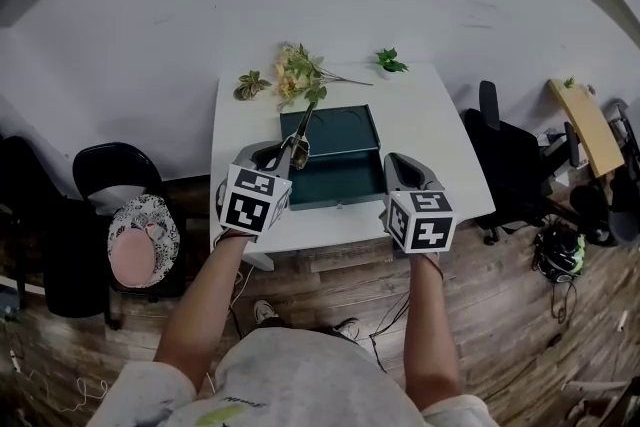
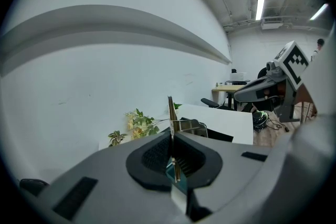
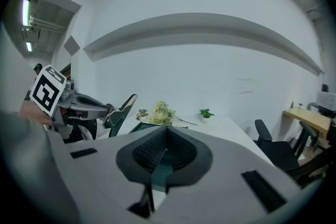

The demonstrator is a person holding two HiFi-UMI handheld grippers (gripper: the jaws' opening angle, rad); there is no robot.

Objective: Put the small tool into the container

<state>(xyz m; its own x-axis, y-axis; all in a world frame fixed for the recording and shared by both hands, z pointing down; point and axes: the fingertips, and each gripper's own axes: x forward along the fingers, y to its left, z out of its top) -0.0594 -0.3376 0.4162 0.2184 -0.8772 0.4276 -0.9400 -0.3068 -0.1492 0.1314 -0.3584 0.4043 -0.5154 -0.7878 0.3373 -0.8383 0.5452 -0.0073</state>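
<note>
A dark green open container (image 1: 340, 180) lies on the white table (image 1: 430, 135). My left gripper (image 1: 285, 153) is shut on a small metal tool (image 1: 300, 143), a scoop-like piece whose handle points away toward the flowers. It hovers over the container's left part. In the left gripper view the tool (image 2: 171, 113) stands edge-on between the closed pads of the left gripper (image 2: 173, 136). My right gripper (image 1: 395, 163) hangs at the container's right edge. Its pads (image 3: 167, 131) meet with nothing between them. The right gripper view shows the left gripper (image 3: 107, 110) with the tool (image 3: 123, 107).
Artificial flowers (image 1: 295, 75) and a small potted plant (image 1: 390, 62) lie at the table's far edge by the white wall. A black chair (image 1: 115, 170) with a patterned cushion stands left, an office chair (image 1: 510, 165) right. Cables lie on the wooden floor.
</note>
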